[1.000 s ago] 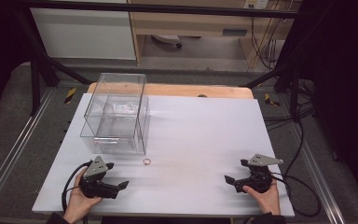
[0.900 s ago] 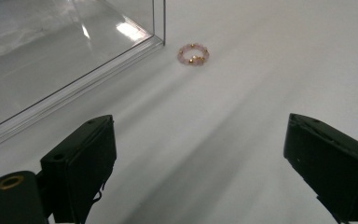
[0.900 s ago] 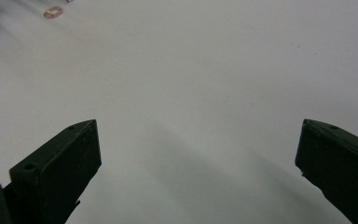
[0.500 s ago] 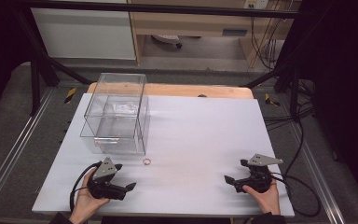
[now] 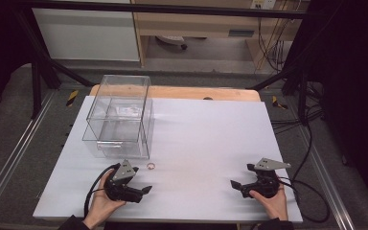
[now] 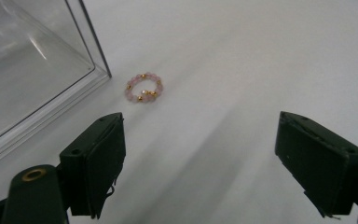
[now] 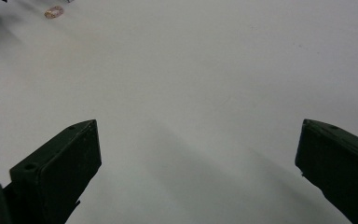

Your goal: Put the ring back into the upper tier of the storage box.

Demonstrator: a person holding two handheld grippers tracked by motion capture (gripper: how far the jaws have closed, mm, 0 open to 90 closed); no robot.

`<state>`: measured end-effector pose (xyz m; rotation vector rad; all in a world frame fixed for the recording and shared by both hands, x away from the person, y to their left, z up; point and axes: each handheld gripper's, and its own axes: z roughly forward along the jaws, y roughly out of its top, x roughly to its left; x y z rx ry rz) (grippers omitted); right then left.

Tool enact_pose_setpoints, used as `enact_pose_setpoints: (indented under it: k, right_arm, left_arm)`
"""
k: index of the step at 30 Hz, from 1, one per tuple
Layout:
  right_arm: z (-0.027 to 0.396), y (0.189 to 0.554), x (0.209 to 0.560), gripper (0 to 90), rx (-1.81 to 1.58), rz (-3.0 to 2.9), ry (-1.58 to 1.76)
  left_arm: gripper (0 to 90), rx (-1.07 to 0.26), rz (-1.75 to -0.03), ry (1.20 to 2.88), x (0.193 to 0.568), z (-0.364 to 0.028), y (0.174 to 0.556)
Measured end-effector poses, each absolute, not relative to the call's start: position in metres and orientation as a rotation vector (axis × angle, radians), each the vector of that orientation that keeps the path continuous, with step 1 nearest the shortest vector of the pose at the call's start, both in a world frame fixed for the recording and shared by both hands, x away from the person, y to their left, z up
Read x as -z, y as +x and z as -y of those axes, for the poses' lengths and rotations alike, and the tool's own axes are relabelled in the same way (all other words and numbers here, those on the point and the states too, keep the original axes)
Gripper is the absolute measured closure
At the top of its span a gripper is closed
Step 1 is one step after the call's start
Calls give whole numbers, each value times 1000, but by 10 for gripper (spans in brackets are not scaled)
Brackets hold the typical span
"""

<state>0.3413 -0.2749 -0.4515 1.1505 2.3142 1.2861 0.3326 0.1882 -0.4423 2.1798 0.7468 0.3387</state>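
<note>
2 claws rest low on your matte white bench (image 5: pixel 206 139). Your left claw (image 6: pixel 198 158), jaws wide but just closing with nothing between them, points at the pink-and-gold beaded ring (image 6: pixel 144 88) lying just beside the clear plastic box (image 6: pixel 32 70). Your right claw (image 7: pixel 198 168) gapes empty, well apart.

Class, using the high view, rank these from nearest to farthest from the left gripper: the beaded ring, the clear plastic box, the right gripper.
1. Beaded ring: just ahead of the left gripper, on the table.
2. Clear plastic box: behind the ring, far-left.
3. Right gripper: across the table, near edge.
</note>
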Motion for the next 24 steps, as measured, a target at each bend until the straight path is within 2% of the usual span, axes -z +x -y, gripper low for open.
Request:
enact_pose_setpoints:
  k: [4, 24]
  right_arm:
    - [275, 341, 452, 6, -1284, -2319, 1149]
    - [275, 341, 451, 7, -1287, -2319, 1151]
  left_arm:
    - [157, -337, -731, 2197, 443, -180, 335]
    - [276, -399, -715, 2239, 445, -148, 347]
